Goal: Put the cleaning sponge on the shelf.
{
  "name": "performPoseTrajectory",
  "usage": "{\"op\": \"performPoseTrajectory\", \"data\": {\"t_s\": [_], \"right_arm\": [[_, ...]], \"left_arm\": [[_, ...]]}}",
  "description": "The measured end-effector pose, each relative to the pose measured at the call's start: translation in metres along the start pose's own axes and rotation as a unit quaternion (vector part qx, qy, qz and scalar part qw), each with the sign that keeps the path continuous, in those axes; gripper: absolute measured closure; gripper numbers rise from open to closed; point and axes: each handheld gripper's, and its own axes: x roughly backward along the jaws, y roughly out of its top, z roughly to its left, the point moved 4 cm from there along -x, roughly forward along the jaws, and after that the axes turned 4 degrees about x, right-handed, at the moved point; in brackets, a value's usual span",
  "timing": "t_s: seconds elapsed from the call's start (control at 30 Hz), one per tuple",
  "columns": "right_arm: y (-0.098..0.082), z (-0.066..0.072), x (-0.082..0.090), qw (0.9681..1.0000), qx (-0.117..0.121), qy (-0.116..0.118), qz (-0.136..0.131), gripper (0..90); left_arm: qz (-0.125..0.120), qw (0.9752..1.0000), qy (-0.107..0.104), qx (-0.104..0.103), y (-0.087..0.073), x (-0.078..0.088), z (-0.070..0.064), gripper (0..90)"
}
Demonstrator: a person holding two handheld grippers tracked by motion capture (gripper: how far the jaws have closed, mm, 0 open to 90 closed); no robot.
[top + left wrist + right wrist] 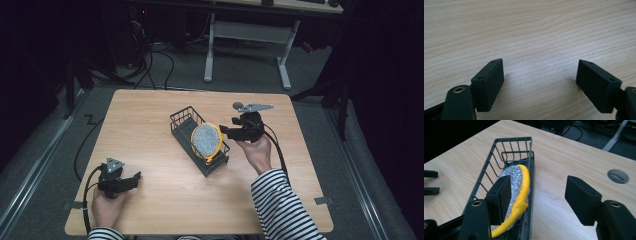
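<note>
A dark wire basket lies at an angle in the middle of the wooden table. A round yellow scrubber with a silver face leans inside its near end. My right gripper hovers just right of the basket, open, jaws pointing at the scrubber. In the right gripper view the gripper is wide open; the scrubber rests in the basket beside the left jaw, with nothing gripped. My left gripper rests near the front left corner, open over bare wood.
A round cable hole is set in the table beyond the right gripper. In the right gripper view the left gripper's jaws peek in at the far left. A desk frame and cables stand on the floor behind the table.
</note>
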Motion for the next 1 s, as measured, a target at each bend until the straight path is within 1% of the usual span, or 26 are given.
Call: {"op": "performPoseTrajectory", "data": {"t_s": [0.13,0.2,0.27,0.3,0.37,0.43,0.53,0.6,0.7,0.73,0.77,1.0], "right_arm": [[-0.003,-0.008,0.011,0.9999,-0.008,-0.007,-0.008,39.1],[-0.008,-0.013,0.018,0.9997,-0.019,-0.007,-0.012,39.4],[-0.014,-0.017,0.025,0.9995,-0.027,-0.009,-0.012,39.4],[-0.017,-0.019,0.028,0.9995,-0.026,-0.013,-0.012,39.9],[-0.024,-0.024,0.038,0.9991,-0.036,-0.016,-0.019,41.0],[-0.031,-0.028,0.044,0.9988,-0.041,-0.022,-0.017,41.4],[-0.044,-0.035,0.056,0.9977,-0.056,-0.031,-0.021,42.7],[-0.050,-0.039,0.062,0.9973,-0.059,-0.037,-0.023,44.0],[-0.060,-0.044,0.071,0.9961,-0.072,-0.045,-0.024,44.3],[-0.063,-0.046,0.074,0.9960,-0.071,-0.047,-0.027,44.8],[-0.065,-0.047,0.077,0.9954,-0.076,-0.049,-0.032,45.2],[-0.087,-0.056,0.090,0.9930,-0.096,-0.058,-0.037,45.6]], "left_arm": [[-0.001,1.0000,0.000,0.000,0.000,0.000,0.000,22.9],[-0.001,1.0000,0.001,0.000,0.000,0.000,0.000,22.9],[-0.001,1.0000,0.001,0.000,0.000,0.000,0.000,23.0],[-0.001,1.0000,0.001,0.000,0.000,0.000,0.000,22.9],[-0.001,1.0000,0.001,0.000,0.000,0.000,0.000,23.0],[-0.001,1.0000,0.001,0.000,0.000,0.000,0.000,23.0],[-0.001,1.0000,0.001,0.000,0.000,0.000,0.000,23.0],[-0.001,1.0000,0.001,0.001,0.000,0.000,0.000,23.0],[-0.001,1.0000,0.001,0.000,0.000,0.000,0.000,23.0],[-0.001,1.0000,0.001,0.000,0.000,0.000,0.000,23.0],[-0.001,1.0000,0.001,0.000,0.000,0.000,0.000,23.0],[-0.001,1.0000,0.001,0.000,0.000,0.000,0.000,23.0]]}}
